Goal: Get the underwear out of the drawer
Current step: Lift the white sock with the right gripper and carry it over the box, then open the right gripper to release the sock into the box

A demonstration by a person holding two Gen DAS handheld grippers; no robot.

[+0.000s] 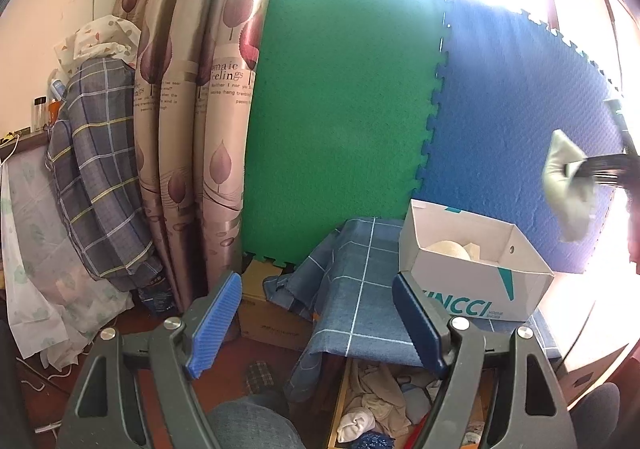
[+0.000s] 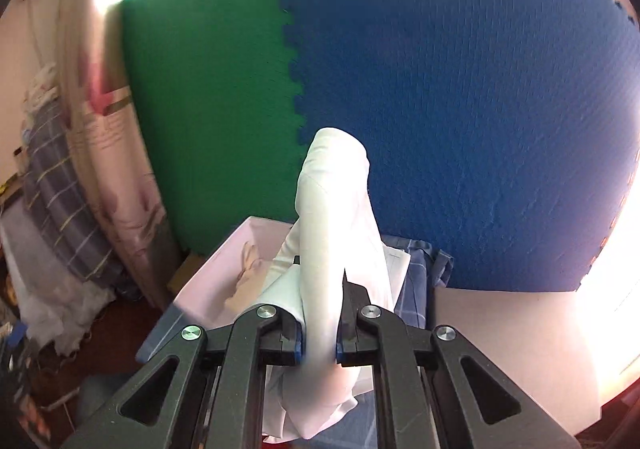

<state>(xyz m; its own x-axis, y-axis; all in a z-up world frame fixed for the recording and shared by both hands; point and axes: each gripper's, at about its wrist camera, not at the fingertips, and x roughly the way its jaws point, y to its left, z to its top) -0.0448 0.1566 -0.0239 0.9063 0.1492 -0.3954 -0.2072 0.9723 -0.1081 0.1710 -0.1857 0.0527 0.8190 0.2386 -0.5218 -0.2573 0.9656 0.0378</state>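
My right gripper (image 2: pixel 319 349) is shut on a piece of pale white underwear (image 2: pixel 336 217), held up in the air above a white cardboard box (image 2: pixel 208 281). In the left wrist view the same underwear (image 1: pixel 568 189) hangs at the far right, above and to the right of the box (image 1: pixel 476 289). My left gripper (image 1: pixel 316 321) is open and empty, above the open wooden drawer (image 1: pixel 340 401), which holds several crumpled pale clothes (image 1: pixel 380 397).
The box, marked VINCCI, stands on a blue checked cloth (image 1: pixel 360 289) and holds pale items (image 1: pixel 448 249). Green foam mat (image 1: pixel 340 109) and blue foam mat (image 1: pixel 520 109) stand behind. Curtains (image 1: pixel 180 129) and a plaid bundle (image 1: pixel 96 177) are at the left.
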